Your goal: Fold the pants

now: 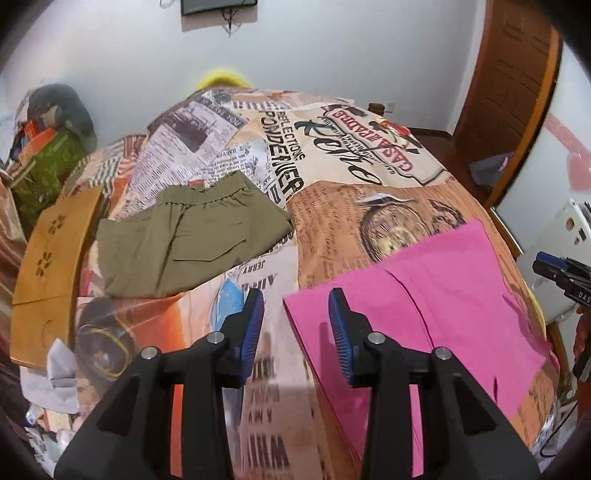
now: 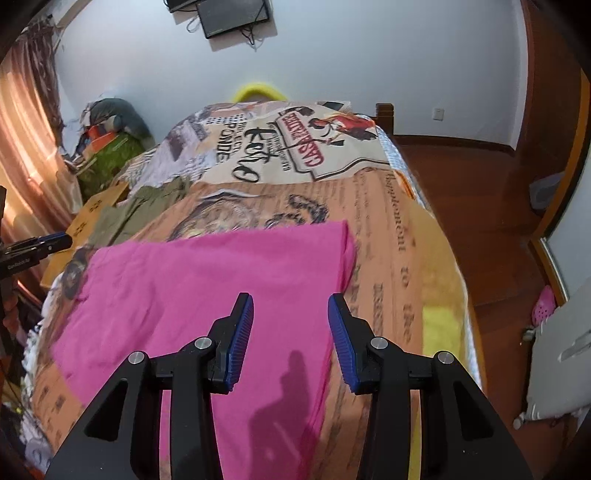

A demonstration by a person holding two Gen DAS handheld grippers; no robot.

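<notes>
Pink pants [image 2: 207, 295] lie flat on the bed [image 2: 391, 236]; left gripper [image 1: 296, 325] and right gripper [image 2: 290, 325] hover part-open, empty; pinch matching corners together before folding

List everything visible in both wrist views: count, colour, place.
pink pants: 1, pink, flat on the bed's near side, under both tools
olive shorts: 1, olive green, folded, farther back on the bed's left
bedspread: 1, newspaper print, covers the bed
wooden board: 1, tan, bed's left edge
yellow object: 1, yellow, behind the bed's far end
wall screen: 1, dark, far wall
left tool: 1, black with blue pads, open, empty, at the pink pants' left edge
right tool: 1, same, open, empty, above the pink pants
</notes>
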